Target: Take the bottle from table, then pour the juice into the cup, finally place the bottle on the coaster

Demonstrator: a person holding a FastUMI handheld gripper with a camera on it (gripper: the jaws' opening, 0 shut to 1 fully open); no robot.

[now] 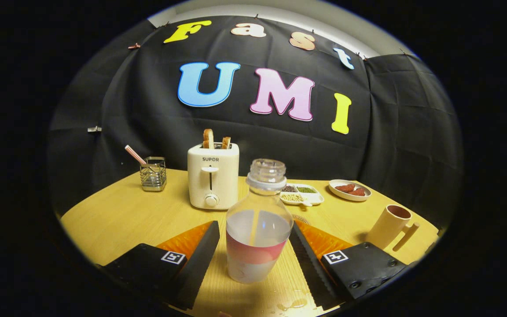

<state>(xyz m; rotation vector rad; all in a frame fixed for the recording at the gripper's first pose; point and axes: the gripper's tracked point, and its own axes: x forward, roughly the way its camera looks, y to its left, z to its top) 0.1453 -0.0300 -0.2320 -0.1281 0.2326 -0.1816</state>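
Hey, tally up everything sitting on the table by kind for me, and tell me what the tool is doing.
Bottles: 1, uncapped bottle
Cups: 1, mug
Toasters: 1, toaster
Dishes: 2, divided dish, plate
Holders: 1, wire holder
Total: 6
The tool is open, its fingers on either side of the bottle, apparently not pressing.

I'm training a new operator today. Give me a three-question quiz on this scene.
1. True or false: the hand-held gripper is shut on the bottle.
2. What stands in the toaster? A) bread slices B) a straw C) nothing
3. Fill in: the cup stands beyond the ____ finger.

Key: 1. False; the bottle stands between the open fingers, with a gap showing on the left side. 2. A. 3. right.
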